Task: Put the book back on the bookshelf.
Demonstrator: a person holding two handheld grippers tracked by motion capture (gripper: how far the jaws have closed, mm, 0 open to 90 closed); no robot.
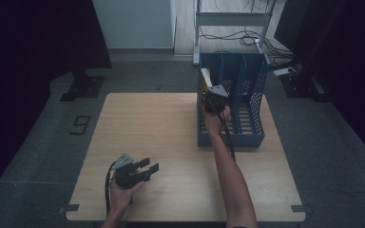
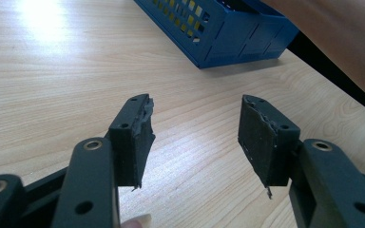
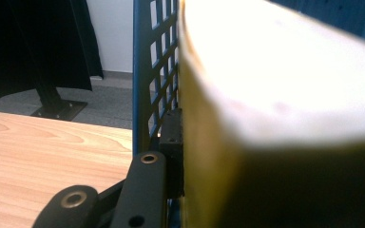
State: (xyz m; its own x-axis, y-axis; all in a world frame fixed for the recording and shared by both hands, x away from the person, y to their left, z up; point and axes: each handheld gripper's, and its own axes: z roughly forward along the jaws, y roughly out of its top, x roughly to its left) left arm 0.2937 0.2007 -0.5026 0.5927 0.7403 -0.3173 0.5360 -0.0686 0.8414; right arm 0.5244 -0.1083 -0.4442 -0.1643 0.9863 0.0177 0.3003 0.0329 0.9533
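A blue slotted file rack (image 1: 233, 135) stands at the back right of the wooden table (image 1: 171, 123). My right gripper (image 1: 212, 97) is shut on a yellow, book-like block (image 1: 203, 90) standing upright in the rack's leftmost slot. In the right gripper view the block (image 3: 275, 118) lies against the rack's lattice wall (image 3: 154, 71), with one pad (image 3: 172, 142) pressed to its side; the other jaw is hidden behind it. My left gripper (image 1: 149, 166) rests near the table's front left, open, with nothing between its worn pads (image 2: 195, 137). The rack's corner (image 2: 228, 33) lies ahead of it.
The person's right forearm (image 1: 233, 175) crosses the table's right half from the front edge to the rack. Behind the table stand a metal frame with loose cables (image 1: 233, 19) and a black stand base (image 1: 83, 88) on the grey floor.
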